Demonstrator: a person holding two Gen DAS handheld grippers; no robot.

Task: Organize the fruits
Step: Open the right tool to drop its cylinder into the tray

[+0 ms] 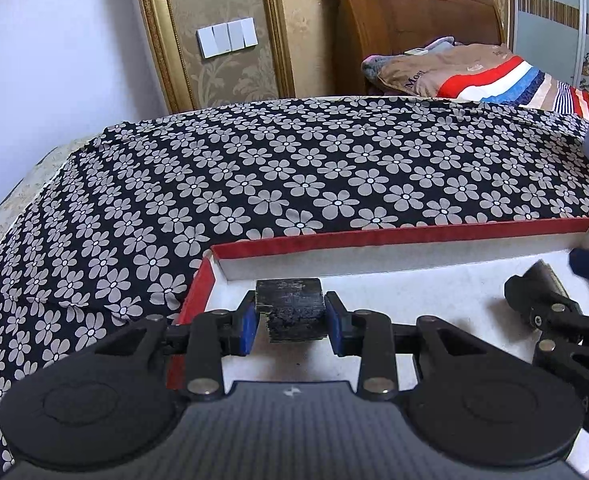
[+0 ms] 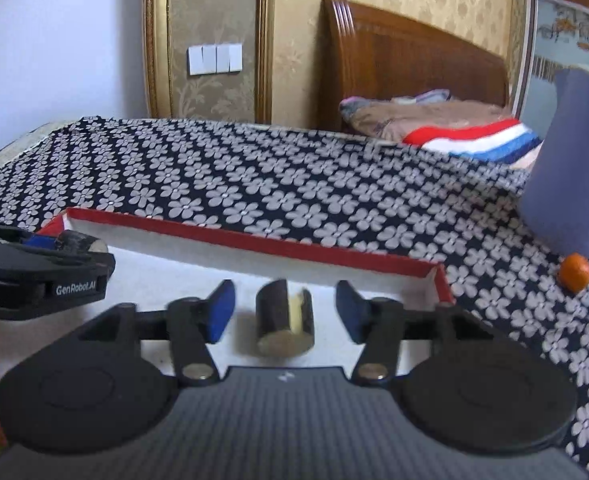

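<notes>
The work surface is a tabletop (image 1: 294,168) covered with a dark cloth printed with pale flowers. A shallow tray (image 1: 394,236) with red walls and a white floor lies on it at the near edge.

**Left gripper.** The left gripper (image 1: 292,316) points down into the left part of the tray. Its blue-padded fingers (image 1: 249,326) stand narrow and press on both sides of a short dark cane piece (image 1: 290,310). This piece is held between the pads just above or on the tray floor; which of the two cannot be told. In the right wrist view the same gripper (image 2: 66,242) appears at the left edge with the dark piece (image 2: 80,242) projecting from its tip.

**Right gripper.** The right gripper (image 2: 285,312) points into the right part of the tray (image 2: 254,246). Its fingers (image 2: 220,312) stand moderately wide, and the pads touch nothing. A second cane piece (image 2: 282,324), dark-skinned with pale cut ends, sits between them, clear of both pads, over the white floor. It is slightly blurred, so contact with the floor cannot be confirmed. In the left wrist view this gripper (image 1: 556,276) shows at the right side of the tray.

**Other items.** A small orange fruit (image 2: 574,272) lies on the cloth, outside the tray, to the right. It sits just beside the base of a grey-blue jug (image 2: 570,156). Beyond the tabletop stand a bed with a wooden headboard (image 2: 406,64) and a striped pillow (image 1: 474,76).
</notes>
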